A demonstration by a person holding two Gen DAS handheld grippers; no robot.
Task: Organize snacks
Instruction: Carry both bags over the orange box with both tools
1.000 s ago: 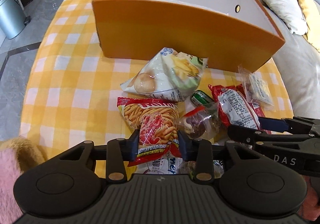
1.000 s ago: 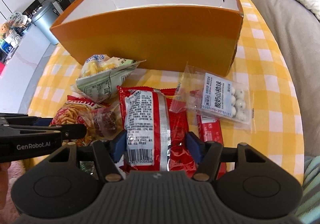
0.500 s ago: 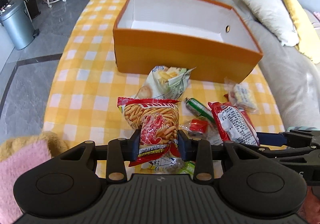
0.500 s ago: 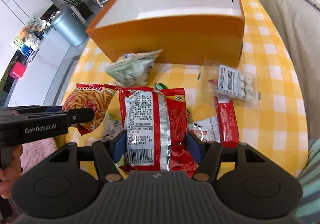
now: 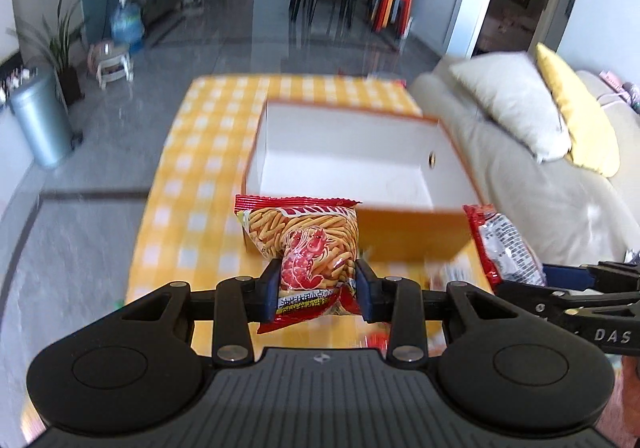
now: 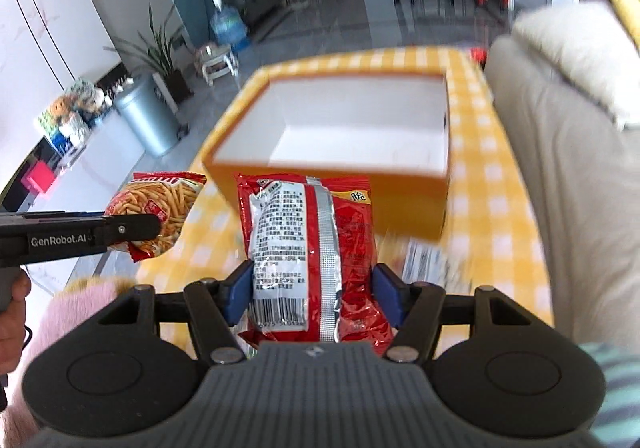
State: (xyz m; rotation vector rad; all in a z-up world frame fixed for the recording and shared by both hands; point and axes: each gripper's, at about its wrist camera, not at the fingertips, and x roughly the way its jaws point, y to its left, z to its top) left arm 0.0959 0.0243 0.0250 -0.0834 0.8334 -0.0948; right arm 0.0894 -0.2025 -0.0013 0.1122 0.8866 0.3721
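An orange box (image 5: 416, 236) with a white, bare-looking inside is sitting on a table covered in a yellow and white checked cloth (image 5: 188, 184), and it is where the snacks are going. Two snack packets are being carried toward it at once, both held in the air just short of its near wall. The left gripper (image 5: 317, 290) is clamping a red packet of shrimp sticks (image 5: 304, 240) by its lower half, its blue pads (image 5: 271, 288) pressing in on both sides so the packet stands upright. The right gripper (image 6: 314, 298) is clamping a larger red packet (image 6: 308, 248) with a silver seam and a printed label facing the camera, its jaws standing wider around the fuller bag. From the right wrist view the left gripper is reaching in from the left edge, a hand (image 6: 12, 312) wrapped around its handle. A few more wrappers are lying on the cloth below, too blurred to name. A pale sofa (image 5: 552, 200) with cushions is running along the right side of the table. The step in hand appears to be the carry to the box. The next move likely calls for bringing both packets forward over the near wall, then parting the jaws so each one drops inside without landing on the rim.
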